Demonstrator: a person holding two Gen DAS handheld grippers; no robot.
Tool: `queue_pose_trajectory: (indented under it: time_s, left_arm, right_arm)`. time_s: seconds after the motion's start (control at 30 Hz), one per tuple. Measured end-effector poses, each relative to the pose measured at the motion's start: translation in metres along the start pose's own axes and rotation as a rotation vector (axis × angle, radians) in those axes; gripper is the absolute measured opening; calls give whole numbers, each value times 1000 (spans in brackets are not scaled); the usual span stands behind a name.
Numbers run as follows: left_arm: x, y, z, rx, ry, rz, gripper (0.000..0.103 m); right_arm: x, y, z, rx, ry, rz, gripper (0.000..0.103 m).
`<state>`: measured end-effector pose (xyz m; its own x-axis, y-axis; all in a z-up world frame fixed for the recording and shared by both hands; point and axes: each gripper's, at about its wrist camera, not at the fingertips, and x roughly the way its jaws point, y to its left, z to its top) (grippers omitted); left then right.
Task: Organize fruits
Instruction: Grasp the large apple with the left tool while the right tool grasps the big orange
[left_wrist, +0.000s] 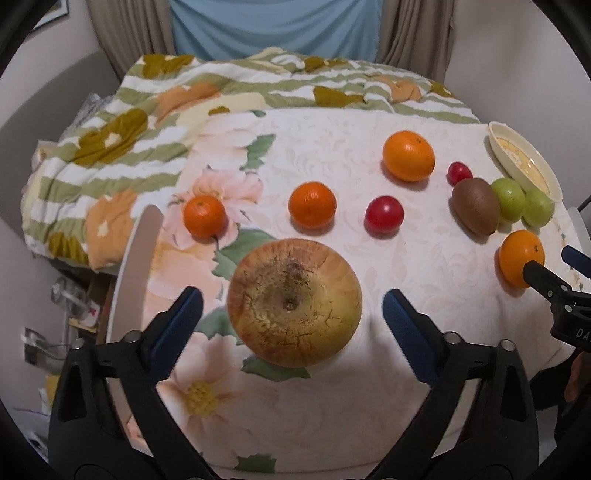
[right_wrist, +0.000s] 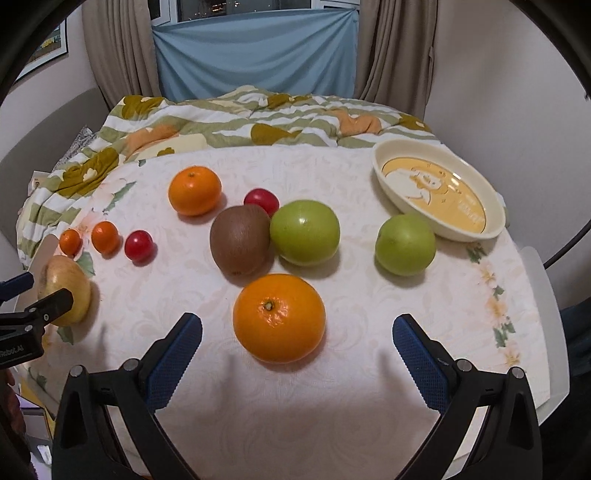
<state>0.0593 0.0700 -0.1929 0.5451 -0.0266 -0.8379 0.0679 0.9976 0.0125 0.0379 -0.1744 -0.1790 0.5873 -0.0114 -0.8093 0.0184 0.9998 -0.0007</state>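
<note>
A: Where does the fruit sit relative to the cream bowl (right_wrist: 439, 192)?

B: All of it lies loose on the bench (right_wrist: 332, 387), none in the bowl. One green apple (right_wrist: 405, 244) is just beside the bowl's near rim. The other green apple (right_wrist: 305, 232) touches the kiwi (right_wrist: 240, 240) farther from it. The big orange (right_wrist: 279, 317) is nearer the camera.

A: And the grippers?

B: The right gripper (right_wrist: 297, 347) has its fingers spread wide on either side of that orange, not touching it. The left gripper (left_wrist: 291, 317) is equally wide around the yellowish apple (left_wrist: 294, 302), far from the bowl, pads clear of the skin.

A: Why straddle them like that?

B: I'd judge each is lined up for a grasp, so both fruits can go to the bowl.
</note>
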Motion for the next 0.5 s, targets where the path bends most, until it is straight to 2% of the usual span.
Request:
queue_pose_trajectory:
  time_s: [0.13,0.33,0.5]
  left_arm:
    - [11,1,0,-7,30,-6,90]
    - [15,2,-1,-16,55,-15,83]
    - [14,1,-1,-14,52,-16,83]
  right_arm:
    - [10,1,-1,-3,21,2,100]
    - [19,4,2,-5,37,3,99]
    - [27,6,3,-10,58,15,87]
